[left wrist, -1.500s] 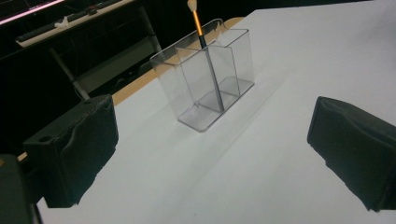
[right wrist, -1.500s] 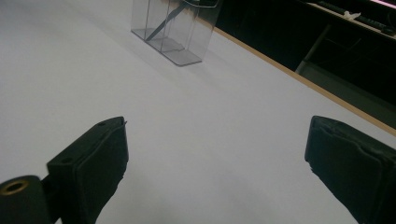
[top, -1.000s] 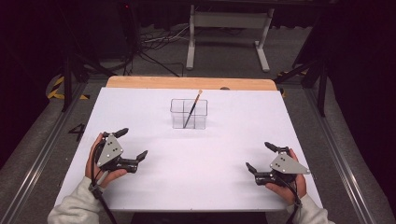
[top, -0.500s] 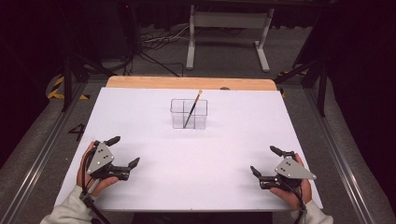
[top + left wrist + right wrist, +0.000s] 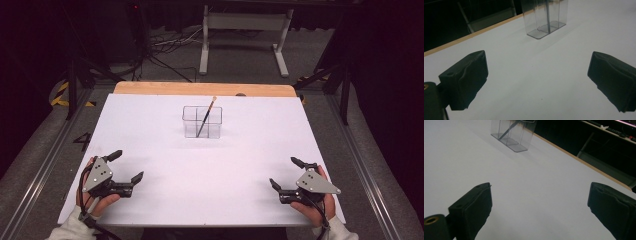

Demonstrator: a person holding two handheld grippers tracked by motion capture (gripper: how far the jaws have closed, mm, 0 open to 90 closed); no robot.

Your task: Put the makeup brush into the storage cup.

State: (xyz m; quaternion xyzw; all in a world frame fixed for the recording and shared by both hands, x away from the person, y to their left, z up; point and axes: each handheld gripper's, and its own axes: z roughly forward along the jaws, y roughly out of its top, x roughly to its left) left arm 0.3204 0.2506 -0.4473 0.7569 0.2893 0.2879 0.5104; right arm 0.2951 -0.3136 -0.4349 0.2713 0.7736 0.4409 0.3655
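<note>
While both pairs of jaws stand spread and empty, the left gripper point(image 5: 122, 166) and right gripper point(image 5: 286, 173) have drawn back to the bench's point(image 5: 150, 130) near edge. That suggests resting. Far off, the clear container point(image 5: 202, 121) holds a leaning brush point(image 5: 206, 116), whose tip shows from above.

Table top point(image 5: 165, 135): smooth matt white sheet, probably paper or laminate, with a bare pale wood edge point(image 5: 200, 89) on the side far from both grippers. Ahead of the left gripper point(image 5: 128, 167) and right gripper point(image 5: 285, 173) the container point(image 5: 202, 122) is clear glossy plastic. Gripper jaws look matt black, slightly creased rubber or plastic; top plates point(image 5: 97, 172) dull grey metal.
</note>
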